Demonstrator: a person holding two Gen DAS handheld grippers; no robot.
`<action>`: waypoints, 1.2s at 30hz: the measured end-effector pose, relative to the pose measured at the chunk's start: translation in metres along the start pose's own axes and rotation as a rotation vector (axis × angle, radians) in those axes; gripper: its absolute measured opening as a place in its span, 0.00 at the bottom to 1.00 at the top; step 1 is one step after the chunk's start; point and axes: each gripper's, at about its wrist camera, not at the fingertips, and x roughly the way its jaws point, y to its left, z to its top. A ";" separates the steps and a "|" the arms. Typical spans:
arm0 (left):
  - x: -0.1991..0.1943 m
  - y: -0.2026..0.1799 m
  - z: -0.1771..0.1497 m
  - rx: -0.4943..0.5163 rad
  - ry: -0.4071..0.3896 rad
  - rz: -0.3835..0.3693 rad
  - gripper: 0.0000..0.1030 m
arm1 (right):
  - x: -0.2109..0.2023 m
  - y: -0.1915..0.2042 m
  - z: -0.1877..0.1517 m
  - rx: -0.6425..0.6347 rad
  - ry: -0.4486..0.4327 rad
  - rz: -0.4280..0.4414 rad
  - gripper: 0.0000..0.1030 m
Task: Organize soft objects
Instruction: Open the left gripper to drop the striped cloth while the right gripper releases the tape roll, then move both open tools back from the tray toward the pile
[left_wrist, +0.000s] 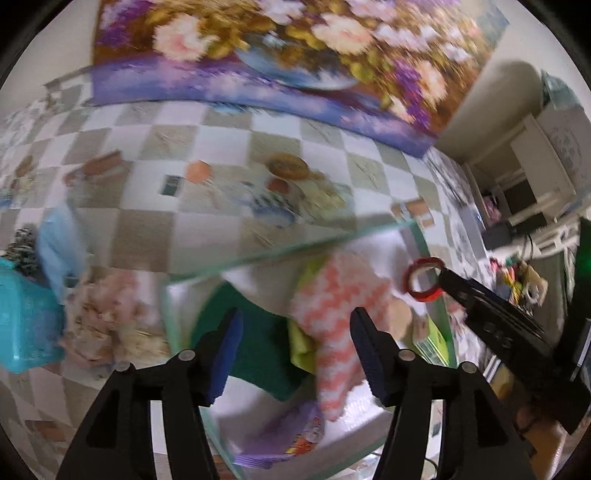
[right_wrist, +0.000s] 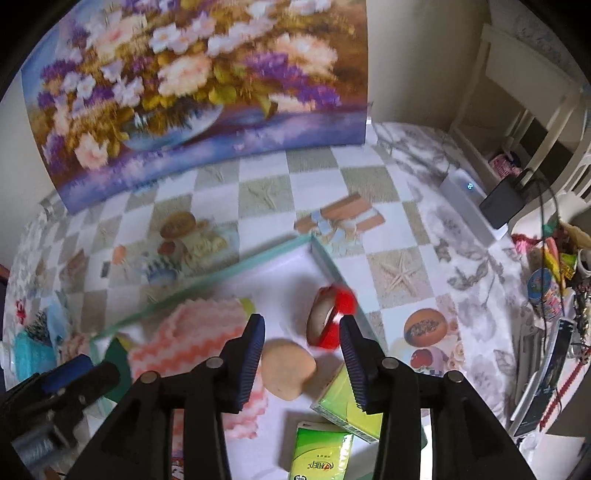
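Observation:
My left gripper (left_wrist: 295, 317) hangs open over a white tray with a green rim (left_wrist: 295, 247), and nothing is between its blue pads. Below it lie a dark green cloth (left_wrist: 258, 347), a pink-and-white zigzag cloth (left_wrist: 332, 306) and a purple packet (left_wrist: 291, 432). My right gripper (right_wrist: 302, 321) is open above the same tray (right_wrist: 221, 273). A blurred red tape-like ring (right_wrist: 330, 325) sits just past its right fingertip, not pinched. A beige puff (right_wrist: 288, 369), two green tissue packs (right_wrist: 347, 402) and the zigzag cloth (right_wrist: 192, 332) lie beneath. The left gripper (right_wrist: 74, 373) shows at lower left.
A teal basket (left_wrist: 26, 325), a pale floral cloth (left_wrist: 110, 317) and a light blue cloth (left_wrist: 59, 247) lie left of the tray on the checked tablecloth. A flower painting (right_wrist: 184, 92) leans at the back. A white device (right_wrist: 469, 199) and clutter (right_wrist: 554, 288) crowd the right side.

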 end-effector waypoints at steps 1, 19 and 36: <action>-0.004 0.003 0.002 -0.004 -0.014 0.013 0.65 | -0.005 0.000 0.002 0.000 -0.012 -0.007 0.48; -0.067 0.061 0.022 -0.010 -0.220 0.281 0.88 | -0.036 0.016 0.011 -0.057 -0.079 -0.081 1.00; -0.097 0.145 0.020 -0.115 -0.229 0.409 0.89 | -0.033 0.063 0.005 -0.106 -0.069 -0.043 1.00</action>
